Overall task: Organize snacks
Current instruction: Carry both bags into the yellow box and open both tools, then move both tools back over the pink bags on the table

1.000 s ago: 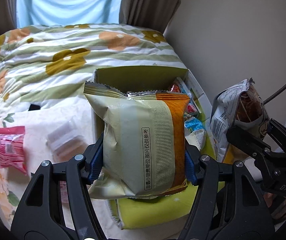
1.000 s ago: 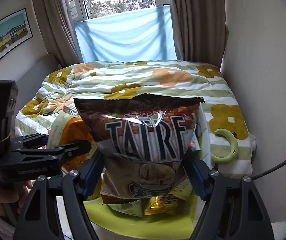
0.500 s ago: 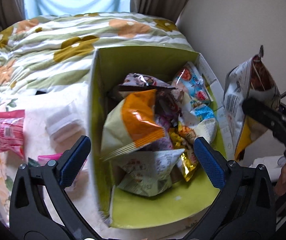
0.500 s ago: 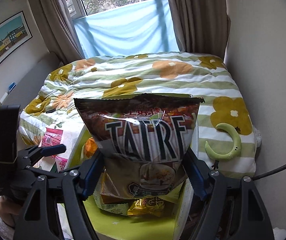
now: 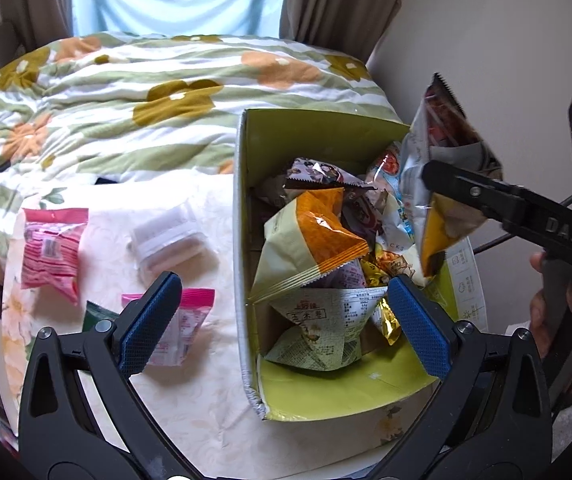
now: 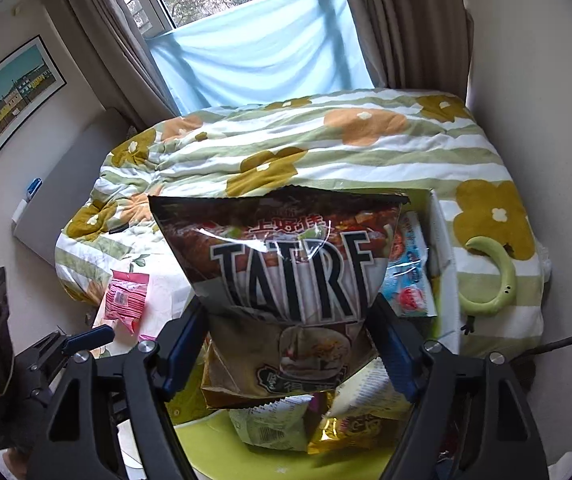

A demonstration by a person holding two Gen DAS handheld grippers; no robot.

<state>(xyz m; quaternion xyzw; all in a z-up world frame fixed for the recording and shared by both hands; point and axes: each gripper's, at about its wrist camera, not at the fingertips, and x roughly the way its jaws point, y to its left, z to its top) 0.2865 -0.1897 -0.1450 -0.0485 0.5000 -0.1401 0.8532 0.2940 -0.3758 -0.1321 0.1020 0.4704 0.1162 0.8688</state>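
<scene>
Snacks heaped in green cardboard box (image 5: 318,136) just ahead of my left gripper (image 5: 281,320), its jaws wide and empty, my right gripper (image 6: 290,344) easing apart around brown foil crisp bag (image 6: 286,264) above that box, pink packets (image 5: 51,248) left on pale tablecloth (image 5: 189,400).

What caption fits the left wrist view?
Open left gripper above the green box of snacks; right gripper brings a chip bag.
</scene>
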